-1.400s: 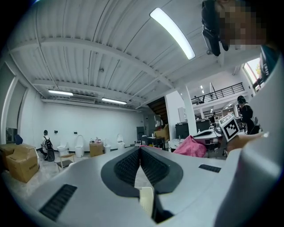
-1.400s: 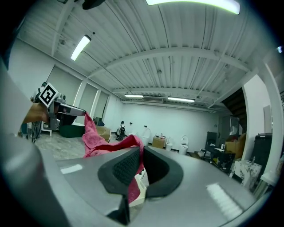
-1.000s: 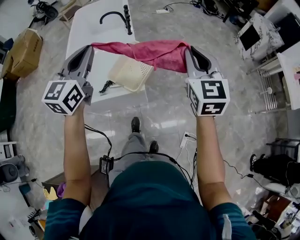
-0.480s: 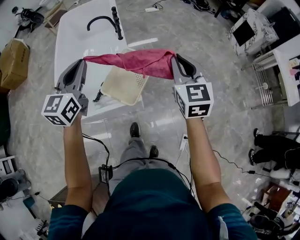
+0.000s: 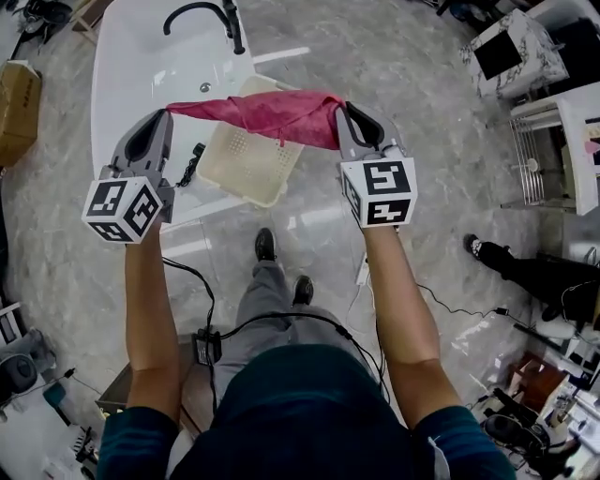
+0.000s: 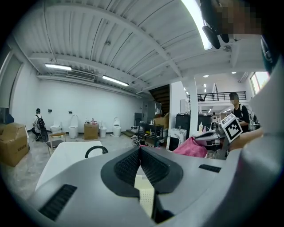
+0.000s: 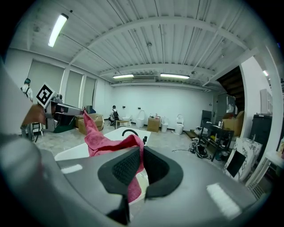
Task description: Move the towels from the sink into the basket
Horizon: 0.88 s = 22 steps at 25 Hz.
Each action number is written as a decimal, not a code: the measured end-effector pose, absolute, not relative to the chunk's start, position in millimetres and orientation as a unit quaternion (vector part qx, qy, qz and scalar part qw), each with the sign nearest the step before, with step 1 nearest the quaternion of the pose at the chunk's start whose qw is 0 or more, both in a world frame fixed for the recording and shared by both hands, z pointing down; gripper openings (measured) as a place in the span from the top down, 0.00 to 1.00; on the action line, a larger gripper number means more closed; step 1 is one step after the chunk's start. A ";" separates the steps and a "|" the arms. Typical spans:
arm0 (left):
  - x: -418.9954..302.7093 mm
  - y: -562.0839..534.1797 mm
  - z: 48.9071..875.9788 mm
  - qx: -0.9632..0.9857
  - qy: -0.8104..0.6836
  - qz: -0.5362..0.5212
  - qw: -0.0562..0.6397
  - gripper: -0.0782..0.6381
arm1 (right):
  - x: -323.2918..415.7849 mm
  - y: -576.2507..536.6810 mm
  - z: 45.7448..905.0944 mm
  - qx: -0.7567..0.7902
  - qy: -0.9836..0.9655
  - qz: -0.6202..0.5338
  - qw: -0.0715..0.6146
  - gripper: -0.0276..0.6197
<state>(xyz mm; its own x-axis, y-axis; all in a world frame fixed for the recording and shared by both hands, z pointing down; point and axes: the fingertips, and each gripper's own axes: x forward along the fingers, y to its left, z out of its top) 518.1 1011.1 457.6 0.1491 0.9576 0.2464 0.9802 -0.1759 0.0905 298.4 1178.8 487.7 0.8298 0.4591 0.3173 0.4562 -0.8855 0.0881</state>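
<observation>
From the head view, a red towel (image 5: pixel 267 112) is pulled out long in the air between the two grippers. The left gripper (image 5: pixel 166 114) pinches one end and the right gripper (image 5: pixel 343 109) pinches the other end. The towel hangs right over a cream basket (image 5: pixel 234 169), not touching it. The basket sits at the edge of the white worktop (image 5: pixel 127 89), just beside the sink (image 5: pixel 192 70) with its black tap (image 5: pixel 197 11). In the left gripper view, the fingers (image 6: pixel 126 166) are squeezed tight together, with only a tiny bit of red showing at their tips. The rest of the towel (image 6: pixel 193 146) bunches up off to the right, near the right gripper (image 6: pixel 213 139), and the basket (image 6: pixel 144 190) shows below the fingers. In the right gripper view, the fingers (image 7: pixel 124 166) are clamped on the towel (image 7: pixel 108 144). It hangs down between them and stretches away to the left.
</observation>
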 end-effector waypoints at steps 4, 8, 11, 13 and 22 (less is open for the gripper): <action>530.4 1022.0 497.3 -0.754 -0.639 -0.144 0.051 0.88 | 316.5 1185.8 525.6 0.954 0.237 0.184 -0.002 0.91; 541.1 1029.1 532.9 -0.753 -0.635 -0.166 0.055 0.88 | 329.4 1191.1 561.8 0.951 0.233 0.204 -0.009 0.91; 548.7 1034.3 557.8 -0.751 -0.632 -0.181 0.058 0.88 | 337.3 1195.7 586.8 0.948 0.230 0.218 -0.014 0.91; 552.9 1037.6 575.4 -0.750 -0.631 -0.191 0.060 0.88 | 342.8 1198.5 604.5 0.946 0.228 0.228 -0.018 0.91; 564.4 1045.7 650.4 -0.738 -0.629 -0.233 0.067 0.88 | 365.6 1199.2 676.9 0.938 0.219 0.267 -0.032 0.91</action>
